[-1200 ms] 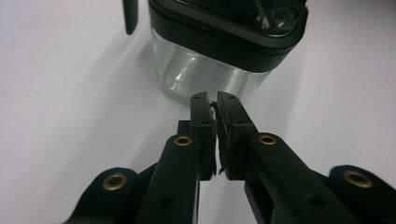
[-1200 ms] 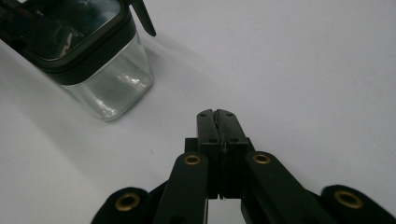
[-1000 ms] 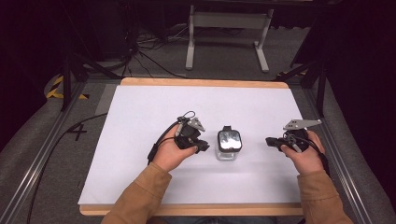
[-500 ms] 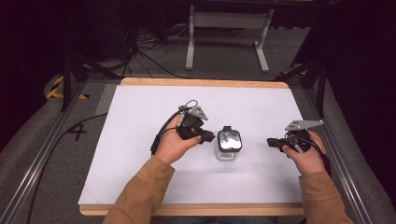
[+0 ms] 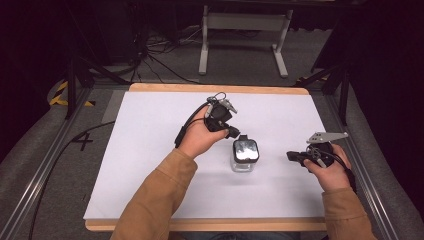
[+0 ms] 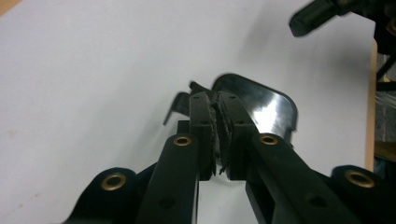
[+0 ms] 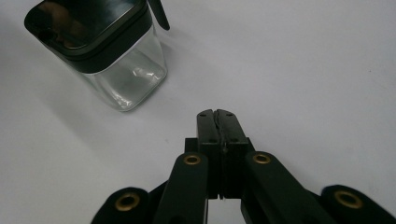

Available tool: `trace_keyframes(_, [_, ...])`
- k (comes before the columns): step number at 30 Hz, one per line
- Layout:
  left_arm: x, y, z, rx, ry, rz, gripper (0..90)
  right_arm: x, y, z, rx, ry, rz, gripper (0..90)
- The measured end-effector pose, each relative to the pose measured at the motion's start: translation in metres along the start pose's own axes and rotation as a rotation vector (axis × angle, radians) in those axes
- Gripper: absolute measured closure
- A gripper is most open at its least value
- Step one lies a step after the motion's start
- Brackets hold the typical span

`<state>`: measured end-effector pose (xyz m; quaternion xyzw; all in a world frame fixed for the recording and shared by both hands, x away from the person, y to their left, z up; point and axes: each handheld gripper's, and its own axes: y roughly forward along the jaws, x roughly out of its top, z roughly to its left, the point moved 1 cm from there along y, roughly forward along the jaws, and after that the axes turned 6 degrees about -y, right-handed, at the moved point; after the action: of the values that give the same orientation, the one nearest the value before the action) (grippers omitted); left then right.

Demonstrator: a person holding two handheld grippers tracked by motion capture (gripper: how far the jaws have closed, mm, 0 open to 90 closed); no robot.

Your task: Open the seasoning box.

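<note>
Since a second ago the left gripper (image 5: 231, 131) has risen and advanced to the jar's (image 5: 245, 156) 10 o'clock corner, jaws pressed together on nothing, tips just above the black lid (image 6: 261, 105). The jar stands mid-table. The right gripper (image 5: 295, 156), jaws likewise together, stays at its 3 o'clock, apart. Judgement: lid approach beginning.

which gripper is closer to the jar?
The left gripper: its tips sit right at the lid of the jar. The right gripper is off to the side, apart from it.
</note>
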<state>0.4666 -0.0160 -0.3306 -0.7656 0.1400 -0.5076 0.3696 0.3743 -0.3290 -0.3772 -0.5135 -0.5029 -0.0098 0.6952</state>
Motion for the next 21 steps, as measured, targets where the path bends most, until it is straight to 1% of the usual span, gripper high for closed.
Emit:
trace_keyframes(1, [0.002,0.003,0.002,-0.005,-0.011,-0.006,85.5,-0.001,0.000,0.001,-0.001,0.006,0.001,90.0])
trace_keyframes(3, [0.005,0.010,0.005,-0.019,-0.011,-0.004,86.4,-0.004,-0.001,0.001,-0.003,0.008,0.007,90.0])
trace_keyframes(4, [0.005,0.010,0.005,-0.019,-0.011,-0.004,86.5,-0.005,-0.001,0.001,-0.005,0.011,0.009,90.0])
trace_keyframes(5, [0.007,0.015,0.006,-0.031,-0.007,0.001,86.5,-0.007,-0.002,0.001,-0.005,0.016,0.013,90.0])
trace_keyframes(7, [0.009,0.021,0.007,-0.027,0.024,0.011,86.6,-0.008,-0.002,0.000,-0.010,0.015,0.011,90.0])
trace_keyframes(8, [0.009,0.023,0.006,-0.025,0.024,0.007,86.5,-0.009,-0.003,0.001,-0.013,0.019,0.012,90.0])
trace_keyframes(9, [0.010,0.026,0.006,-0.034,0.035,0.008,86.6,-0.010,-0.004,0.001,-0.014,0.020,0.013,90.0])
trace_keyframes(10, [0.012,0.030,0.006,-0.039,0.035,0.017,87.2,-0.012,-0.005,0.002,-0.018,0.022,0.013,90.0])
trace_keyframes(11, [0.012,0.030,0.006,-0.039,0.035,0.017,87.7,-0.012,-0.006,0.003,-0.019,0.025,0.014,90.0])
trace_keyframes(12, [0.012,0.033,0.006,-0.040,0.034,0.029,88.0,-0.013,-0.006,0.003,-0.021,0.025,0.015,90.0])
trace_keyframes(13, [0.013,0.036,0.007,-0.026,0.044,0.042,88.1,-0.014,-0.006,0.003,-0.019,0.025,0.018,90.0])
trace_keyframes(15, [0.013,0.038,0.008,-0.019,0.042,0.039,88.1,-0.014,-0.006,0.003,-0.021,0.024,0.019,90.0])
trace_keyframes(16, [0.012,0.038,0.010,-0.021,0.021,0.036,88.0,-0.015,-0.006,0.003,-0.023,0.026,0.019,90.0])
trace_keyframes(17, [0.012,0.039,0.013,-0.019,0.013,0.028,87.9,-0.015,-0.006,0.004,-0.023,0.027,0.020,90.0])
trace_keyframes(19, [0.011,0.039,0.017,-0.031,-0.003,0.027,87.9,-0.015,-0.006,0.005,-0.025,0.022,0.022,90.0])
trace_keyframes(21, [0.010,0.039,0.018,-0.028,0.005,0.040,87.9,-0.016,-0.006,0.005,-0.023,0.022,0.024,90.0])
